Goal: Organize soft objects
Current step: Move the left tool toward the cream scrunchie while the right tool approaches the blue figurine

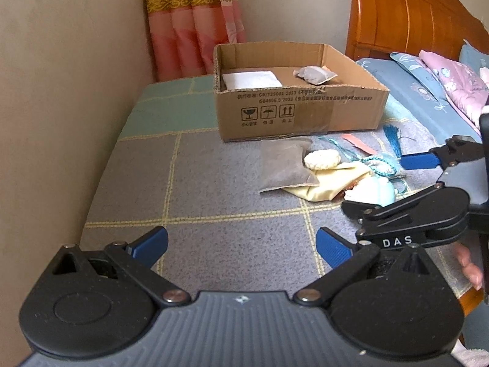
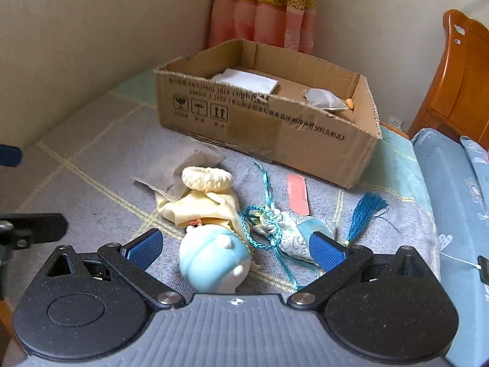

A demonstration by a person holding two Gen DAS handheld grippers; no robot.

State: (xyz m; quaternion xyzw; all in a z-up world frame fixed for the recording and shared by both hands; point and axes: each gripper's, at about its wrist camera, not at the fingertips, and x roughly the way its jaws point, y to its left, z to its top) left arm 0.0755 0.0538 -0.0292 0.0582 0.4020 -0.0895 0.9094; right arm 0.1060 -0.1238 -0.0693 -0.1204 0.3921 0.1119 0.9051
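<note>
An open cardboard box point(image 1: 299, 116) point(image 2: 275, 134) stands on the bed and holds a white pad point(image 1: 250, 80) point(image 2: 244, 81) and a small grey pouch point(image 1: 314, 75) point(image 2: 324, 99). In front of it lies a pile: a grey pouch point(image 1: 284, 165) point(image 2: 180, 168), a cream knitted piece point(image 1: 321, 159) point(image 2: 207, 179), a pale yellow cloth point(image 1: 330, 183) point(image 2: 201, 205), a light blue plush toy point(image 2: 211, 260) point(image 1: 376, 191) and a blue tasselled sachet point(image 2: 293, 232). My left gripper point(image 1: 241, 246) is open and empty over bare blanket. My right gripper point(image 2: 235, 249) is open, its fingers on either side of the plush toy and sachet.
A pink strip point(image 2: 298, 194) point(image 1: 359, 143) lies near the box. The wall runs along the left. A curtain point(image 1: 195, 21) hangs behind the box. A wooden headboard point(image 1: 409, 15) and pillows point(image 1: 428, 85) are at the right. The grey checked blanket point(image 1: 214, 183) covers the bed.
</note>
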